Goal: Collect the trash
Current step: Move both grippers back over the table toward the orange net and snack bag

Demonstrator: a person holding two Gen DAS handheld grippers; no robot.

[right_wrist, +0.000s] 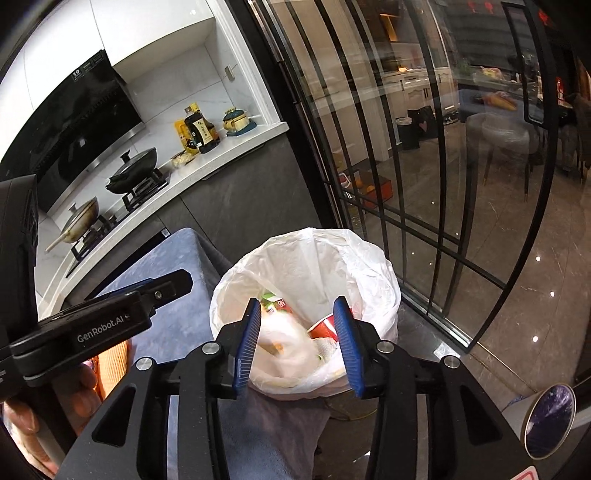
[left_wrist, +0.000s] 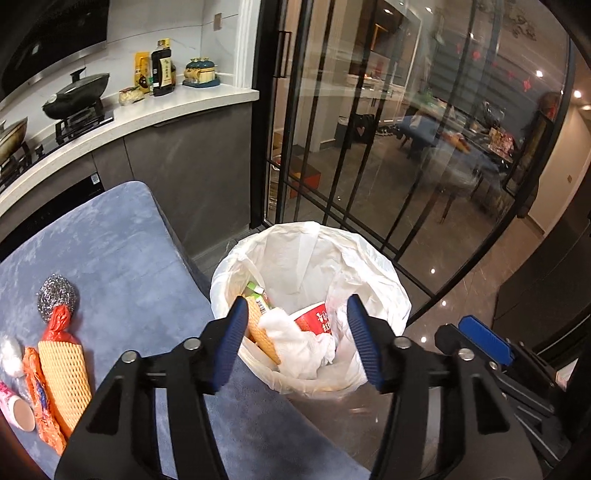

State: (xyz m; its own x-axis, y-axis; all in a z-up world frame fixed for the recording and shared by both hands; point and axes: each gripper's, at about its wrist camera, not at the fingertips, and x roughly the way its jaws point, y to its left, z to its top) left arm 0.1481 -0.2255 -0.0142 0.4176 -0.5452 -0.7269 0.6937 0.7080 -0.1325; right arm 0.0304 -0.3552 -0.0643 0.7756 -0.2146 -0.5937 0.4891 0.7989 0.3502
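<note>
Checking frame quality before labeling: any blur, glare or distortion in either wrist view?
Left wrist: sharp on the trash bin and table; reflections on the glass door; fisheye bends the counter; dark vignette at the corners. Right wrist: white wad in the bin is smeared, likely motion blur; bright patch on the wall cabinets; door bars bow strongly.

A white countertop (left_wrist: 155,114) is curving across the upper left of the frame, carrying a gas stove (left_wrist: 79,120) with a lidded black wok (left_wrist: 75,94) sitting on it, and dark bottles (left_wrist: 162,70) standing against the pale tiled wall (left_wrist: 173,33). Grey cabinets (left_wrist: 184,162) are filling the space below. At right, black-framed glass doors (left_wrist: 369,129) are showing a dim dining room, and the glossy floor (left_wrist: 461,288) is reflecting ceiling lights.
</note>
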